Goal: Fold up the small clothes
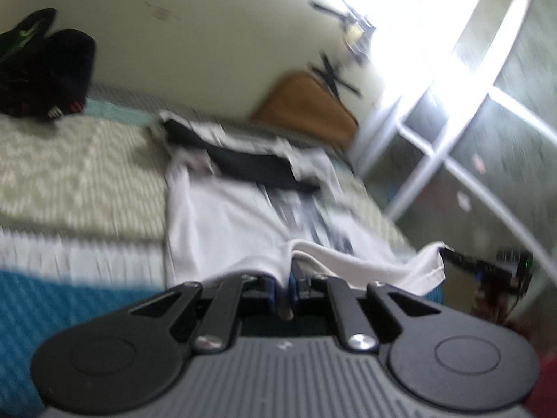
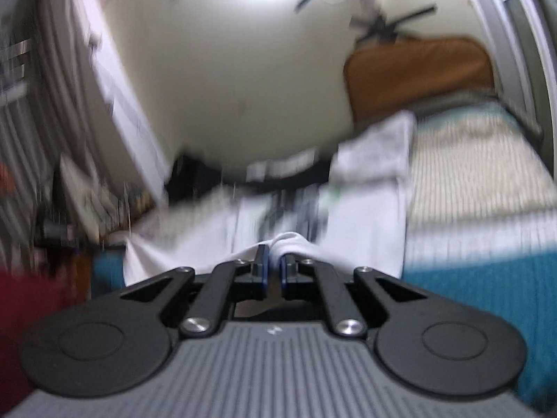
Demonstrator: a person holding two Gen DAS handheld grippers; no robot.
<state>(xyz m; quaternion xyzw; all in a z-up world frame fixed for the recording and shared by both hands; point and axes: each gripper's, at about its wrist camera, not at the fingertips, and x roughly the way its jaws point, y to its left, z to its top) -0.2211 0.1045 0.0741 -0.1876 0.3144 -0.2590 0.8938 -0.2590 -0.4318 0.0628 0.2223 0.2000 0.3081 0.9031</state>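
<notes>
Apparently on a patterned bedspread (image 1: 69,160) below a cream wall (image 1: 195,41), the white shirt's (image 1: 222,216) hem is pinched in both the left gripper (image 1: 289,278) and the right gripper (image 2: 276,261), closed tight.

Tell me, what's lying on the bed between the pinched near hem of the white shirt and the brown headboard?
In the left wrist view: the white shirt's printed front, then a black garment lying across its far end.

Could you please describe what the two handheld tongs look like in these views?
Both the left tongs and the right tongs look alike: a grey ribbed body, black linkage arms with silver screws, round black discs at each side, and blue pads on the fingers.
</notes>
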